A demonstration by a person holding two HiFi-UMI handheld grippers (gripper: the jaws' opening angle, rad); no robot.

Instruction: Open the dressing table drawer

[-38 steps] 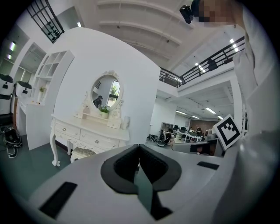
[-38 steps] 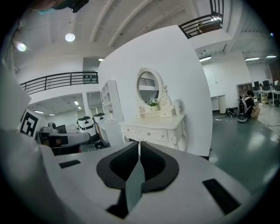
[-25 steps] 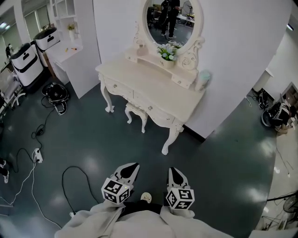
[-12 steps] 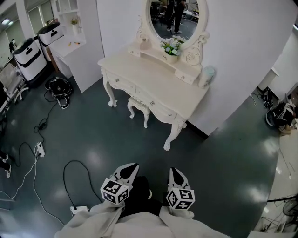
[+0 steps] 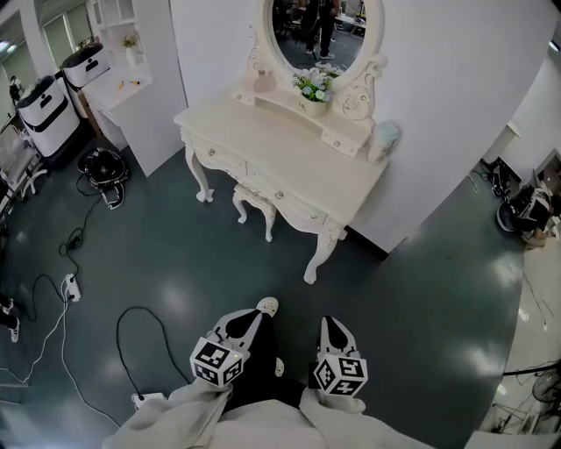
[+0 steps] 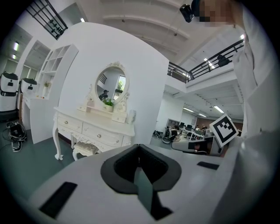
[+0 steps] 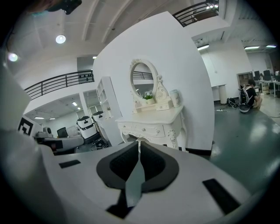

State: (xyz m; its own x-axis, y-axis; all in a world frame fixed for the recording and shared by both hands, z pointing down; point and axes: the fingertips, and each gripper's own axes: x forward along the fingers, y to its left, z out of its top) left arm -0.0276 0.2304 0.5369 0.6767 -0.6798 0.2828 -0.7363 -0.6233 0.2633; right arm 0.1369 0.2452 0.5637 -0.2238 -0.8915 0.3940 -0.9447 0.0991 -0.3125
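Now shoe (image 5: 267,306) stepped forward beside left gripper (image 5: 252,314); right gripper (image 5: 326,321) alongside; both jaws together, empty; dressing table (image 5: 289,158) well apart.

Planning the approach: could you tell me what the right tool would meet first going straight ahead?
The right tool would likely reach the dressing table's drawer front first; nothing shows in between, though depth is unclear.

Dressing table (image 5: 289,158) against the wall (image 5: 456,88), stool (image 5: 252,203) tucked under its front. Mirror (image 5: 320,26) at back of top, flowers (image 5: 313,86) just before it. Shelf unit (image 5: 131,88) left of table (cables (image 5: 53,329) on floor (image 5: 412,289) before it).
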